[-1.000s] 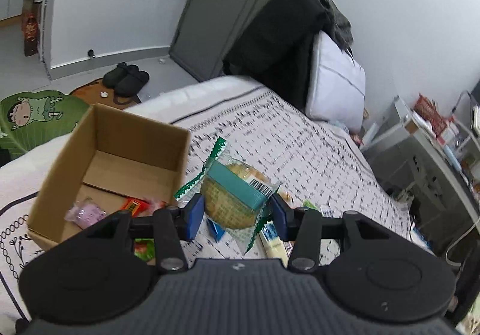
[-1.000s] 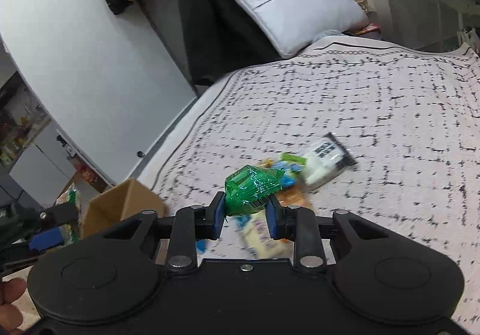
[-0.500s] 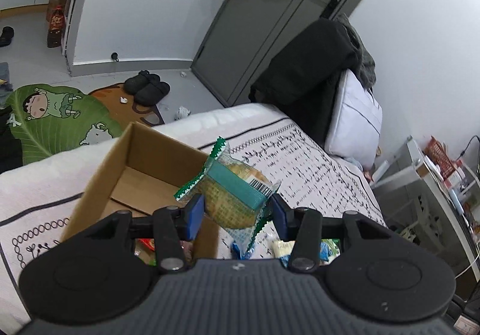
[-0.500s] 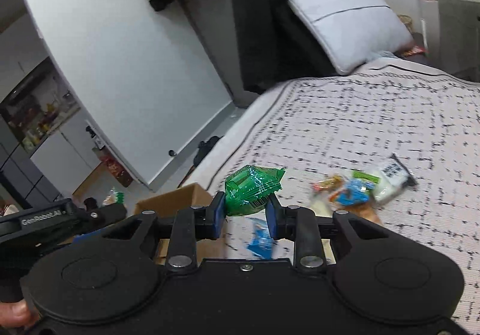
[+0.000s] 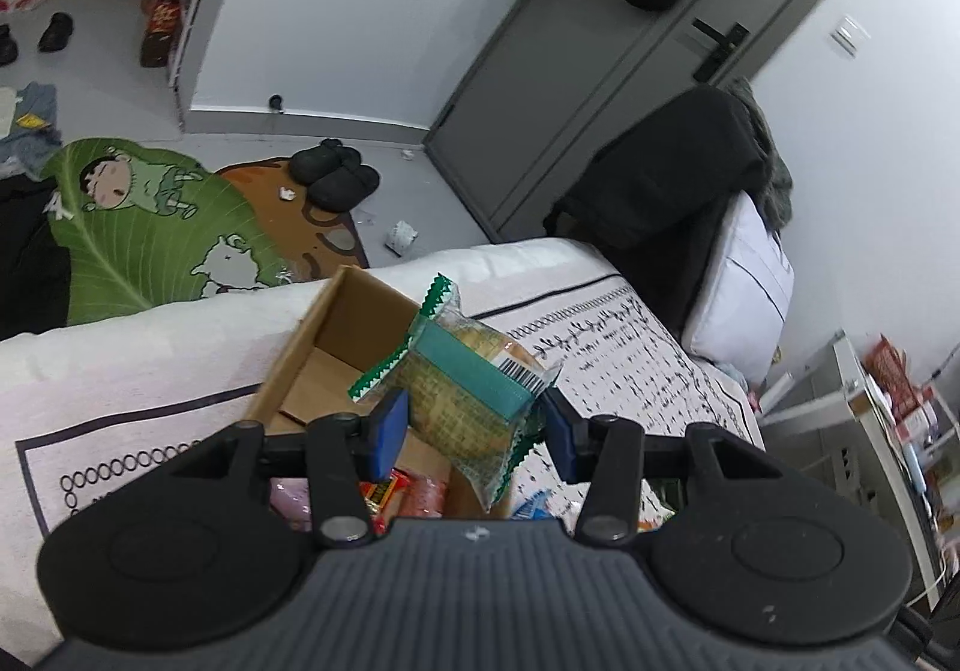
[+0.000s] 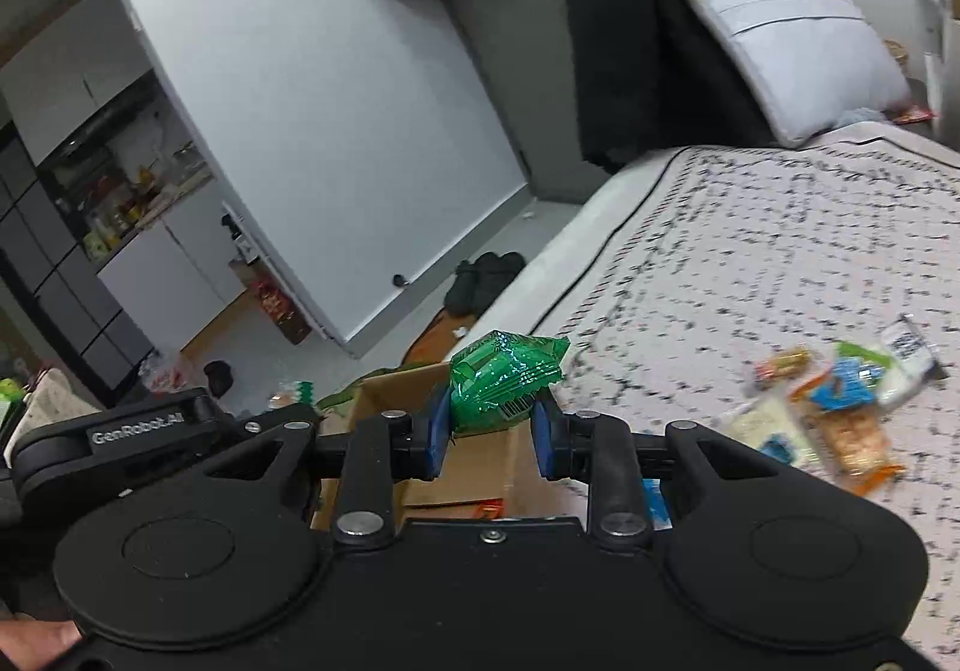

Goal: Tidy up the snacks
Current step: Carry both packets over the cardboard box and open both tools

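Cardboard forms the one box (image 5: 336, 335) on the bed (image 6: 750, 251). One wrapped cake (image 5: 465, 392) is gripped by the left gripper (image 5: 474, 428), one green packet (image 6: 504, 374) by the right gripper (image 6: 489, 431).

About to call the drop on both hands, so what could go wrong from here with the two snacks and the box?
1. The left gripper pinches the wrapped cake low, and it sits over the cardboard box wall, so it may fall outside.
2. The right gripper holds the green packet by its lower part only; it could slip.
3. Both grippers crowd one small box and may collide.
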`<move>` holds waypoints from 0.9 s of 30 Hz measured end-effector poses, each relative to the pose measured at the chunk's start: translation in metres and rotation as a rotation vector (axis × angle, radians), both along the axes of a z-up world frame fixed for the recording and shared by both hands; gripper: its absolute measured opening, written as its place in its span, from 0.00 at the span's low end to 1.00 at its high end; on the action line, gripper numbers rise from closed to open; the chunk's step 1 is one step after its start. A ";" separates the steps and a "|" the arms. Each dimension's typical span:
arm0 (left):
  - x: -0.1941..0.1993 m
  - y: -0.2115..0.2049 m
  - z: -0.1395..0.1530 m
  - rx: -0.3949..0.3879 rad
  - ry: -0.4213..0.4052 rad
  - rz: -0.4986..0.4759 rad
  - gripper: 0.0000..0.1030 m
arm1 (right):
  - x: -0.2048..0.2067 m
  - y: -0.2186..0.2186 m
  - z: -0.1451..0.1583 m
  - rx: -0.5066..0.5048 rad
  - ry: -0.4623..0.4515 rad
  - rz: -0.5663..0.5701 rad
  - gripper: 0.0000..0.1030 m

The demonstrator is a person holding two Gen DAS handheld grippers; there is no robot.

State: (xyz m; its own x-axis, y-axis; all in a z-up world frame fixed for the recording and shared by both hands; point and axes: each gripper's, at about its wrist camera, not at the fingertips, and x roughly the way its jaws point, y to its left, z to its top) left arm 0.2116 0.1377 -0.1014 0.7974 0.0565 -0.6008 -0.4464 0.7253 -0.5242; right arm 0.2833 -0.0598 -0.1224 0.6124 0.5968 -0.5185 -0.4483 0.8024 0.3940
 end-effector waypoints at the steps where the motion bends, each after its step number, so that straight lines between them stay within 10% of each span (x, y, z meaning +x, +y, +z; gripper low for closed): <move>1: 0.000 0.003 -0.002 -0.006 0.002 0.006 0.46 | 0.000 0.005 -0.001 0.003 0.003 0.008 0.26; 20: 0.012 0.031 -0.033 -0.089 0.077 0.082 0.51 | 0.021 0.051 -0.024 -0.003 0.057 0.093 0.33; 27: 0.011 0.025 -0.031 -0.044 0.082 0.084 0.73 | 0.020 0.034 -0.024 -0.001 0.053 0.073 0.46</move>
State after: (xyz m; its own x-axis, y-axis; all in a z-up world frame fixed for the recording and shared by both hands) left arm 0.2229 0.1632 -0.1325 0.7391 0.0938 -0.6671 -0.5475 0.6606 -0.5136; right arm 0.3037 -0.0258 -0.1459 0.5389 0.6386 -0.5493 -0.4846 0.7685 0.4179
